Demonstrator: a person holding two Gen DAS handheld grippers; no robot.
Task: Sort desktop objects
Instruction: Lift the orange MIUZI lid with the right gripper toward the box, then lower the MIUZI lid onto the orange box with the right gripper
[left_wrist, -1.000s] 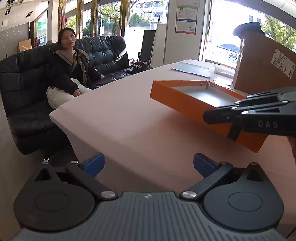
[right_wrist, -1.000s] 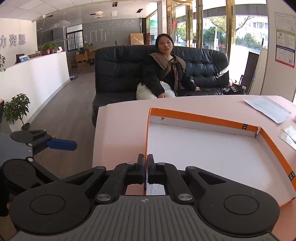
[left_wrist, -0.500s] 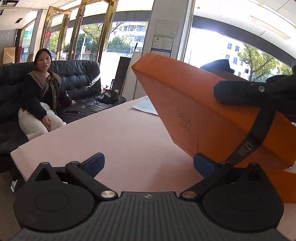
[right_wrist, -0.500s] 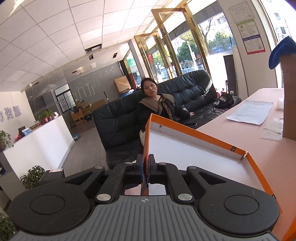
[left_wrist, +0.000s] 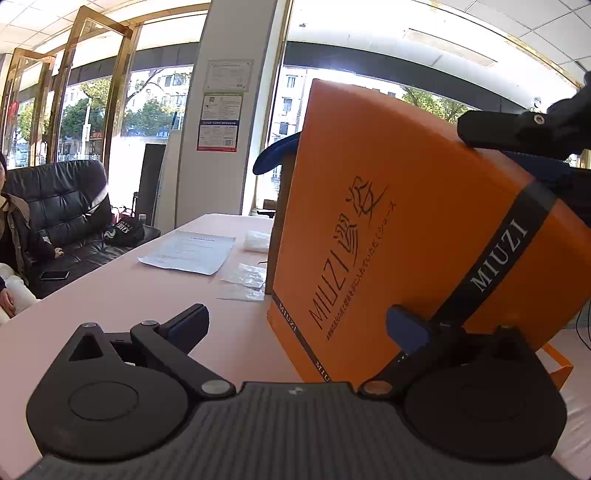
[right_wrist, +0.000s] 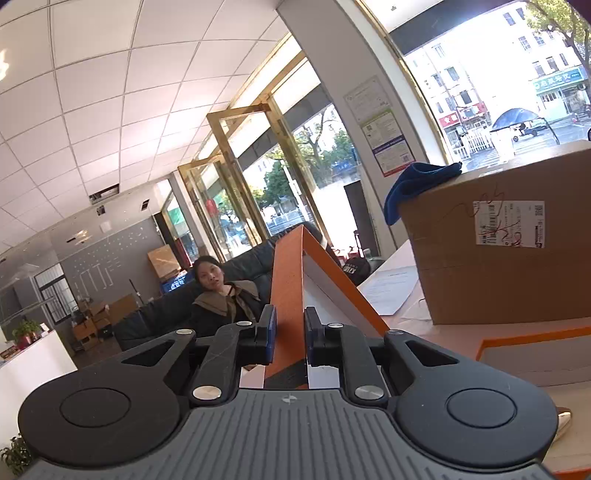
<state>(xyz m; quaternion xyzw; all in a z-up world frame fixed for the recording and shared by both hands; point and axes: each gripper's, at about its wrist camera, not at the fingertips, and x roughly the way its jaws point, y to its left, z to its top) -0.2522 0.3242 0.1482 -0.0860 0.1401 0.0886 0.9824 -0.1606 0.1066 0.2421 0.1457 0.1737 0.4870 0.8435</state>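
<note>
An orange MIUZI box lid (left_wrist: 388, 221) stands tilted, nearly on edge, its printed top facing the left wrist camera and its low corner close to the pink table (left_wrist: 110, 306). My right gripper (right_wrist: 290, 332) is shut on the lid's rim (right_wrist: 288, 280); it shows in the left wrist view at the lid's upper right edge (left_wrist: 517, 129). My left gripper (left_wrist: 297, 317) is open with nothing held. Its right finger (left_wrist: 406, 328) sits against the lid's black band. The orange box base (right_wrist: 532, 338) lies on the table to the right.
A large cardboard box (right_wrist: 498, 266) with a blue cloth (right_wrist: 417, 184) on top stands behind the lid. A paper sheet (left_wrist: 188, 251) and clear plastic bags (left_wrist: 247, 275) lie beyond. A person (right_wrist: 221, 295) sits on a black sofa past the table's far edge.
The right gripper has lifted the lid off the table and turned it from flat, open side up, to nearly upright. The left gripper has swung right, toward the lid's printed face.
</note>
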